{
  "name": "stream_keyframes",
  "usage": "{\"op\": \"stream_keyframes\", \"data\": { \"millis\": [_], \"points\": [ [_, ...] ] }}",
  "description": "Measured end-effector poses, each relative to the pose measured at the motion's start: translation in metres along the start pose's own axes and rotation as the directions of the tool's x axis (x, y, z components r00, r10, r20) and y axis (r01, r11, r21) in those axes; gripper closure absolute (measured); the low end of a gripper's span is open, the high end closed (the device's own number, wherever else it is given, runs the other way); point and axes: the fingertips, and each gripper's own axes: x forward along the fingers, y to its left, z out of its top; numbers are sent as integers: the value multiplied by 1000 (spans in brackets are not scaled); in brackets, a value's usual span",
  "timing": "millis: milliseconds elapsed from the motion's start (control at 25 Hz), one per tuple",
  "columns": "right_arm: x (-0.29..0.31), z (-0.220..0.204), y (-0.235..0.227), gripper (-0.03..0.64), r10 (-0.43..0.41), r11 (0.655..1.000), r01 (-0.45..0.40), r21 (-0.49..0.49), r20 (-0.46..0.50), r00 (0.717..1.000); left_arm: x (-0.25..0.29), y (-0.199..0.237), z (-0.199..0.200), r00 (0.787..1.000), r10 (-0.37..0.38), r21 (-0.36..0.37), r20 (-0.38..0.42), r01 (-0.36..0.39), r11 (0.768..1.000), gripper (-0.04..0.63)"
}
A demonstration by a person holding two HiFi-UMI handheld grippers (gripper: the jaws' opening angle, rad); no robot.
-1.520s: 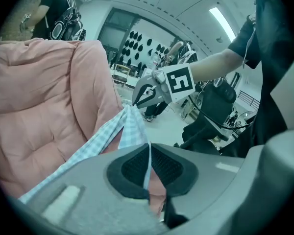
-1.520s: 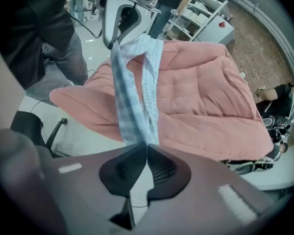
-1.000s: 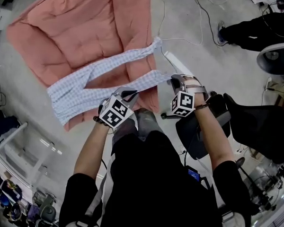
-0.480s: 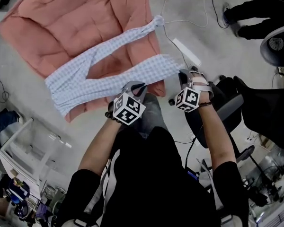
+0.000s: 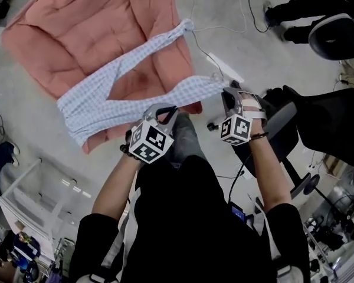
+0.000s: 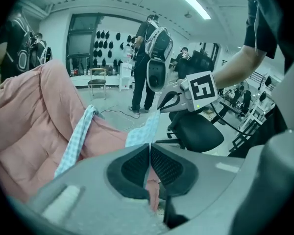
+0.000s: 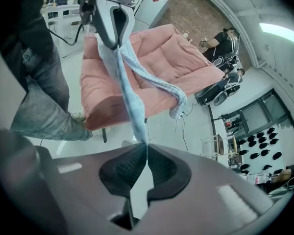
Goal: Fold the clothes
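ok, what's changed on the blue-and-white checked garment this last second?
Left gripper and right gripper drew the near edge of the blue-and-white checked garment slightly toward the person. Both stay shut on it; nothing released. The far leg stays draped on the pink quilted cushion.

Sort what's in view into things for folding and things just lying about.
For the job: blue checked trousers, pink quilted pad under them, left gripper and right gripper, both shut on the trousers.
Lying about: black office chair, floor cable, white power strip.
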Motion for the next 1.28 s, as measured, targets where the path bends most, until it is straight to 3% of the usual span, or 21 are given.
{"op": "stream_keyframes", "data": {
  "millis": [200,440,840,1120,1280],
  "points": [
    [-47,0,18,604,1,1000,-1,30,-8,1000,-25,-28,4,999,-42,91,-27,44,995,578],
    [-58,-5,41,603,66,998,-65,25,-5,998,-30,-43,-3,996,-87,84,-38,90,992,578],
    [59,2,3,603,119,993,-119,-28,-8,993,25,53,-12,1000,-12,-46,-12,12,999,577],
    [98,9,-24,601,134,988,-132,-78,18,991,39,95,-17,998,54,-64,-29,-56,996,574],
    [106,-4,-23,513,175,983,-175,-58,-3,985,40,101,-23,997,58,-84,-55,-62,995,518]
  ]
}}
